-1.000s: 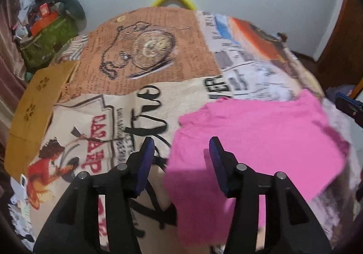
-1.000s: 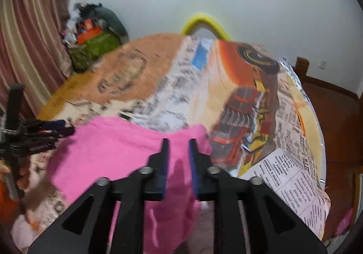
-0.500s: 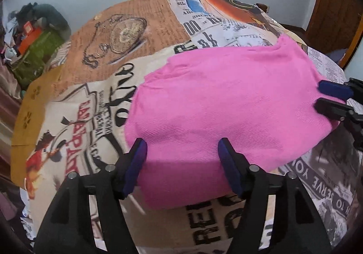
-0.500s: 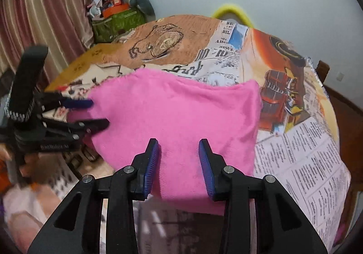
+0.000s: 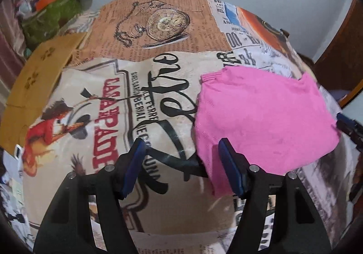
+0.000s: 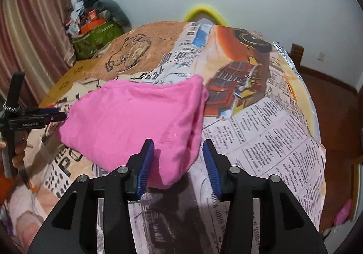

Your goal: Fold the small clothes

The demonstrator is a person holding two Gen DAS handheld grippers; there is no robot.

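Note:
A pink folded garment (image 5: 261, 120) lies on the printed tablecloth (image 5: 109, 122); it also shows in the right wrist view (image 6: 136, 122). My left gripper (image 5: 181, 170) is open and empty, just left of the garment's near left corner. My right gripper (image 6: 179, 163) is open and empty, with the garment's near right corner between its jaws, apart from both pads. The left gripper also shows at the left edge of the right wrist view (image 6: 54, 115), beside the garment's left edge.
A yellow chair back (image 6: 205, 14) rises behind the table. A green bag with clutter (image 6: 97, 36) stands at the back left by a striped curtain (image 6: 31, 34). A mustard cloth (image 5: 38, 81) covers the table's left edge. Wooden floor (image 6: 335, 104) lies to the right.
The right gripper opened, letting go of the pink garment, and drew back to its right corner. The left gripper stayed open and shifted left off the garment, which now lies flat.

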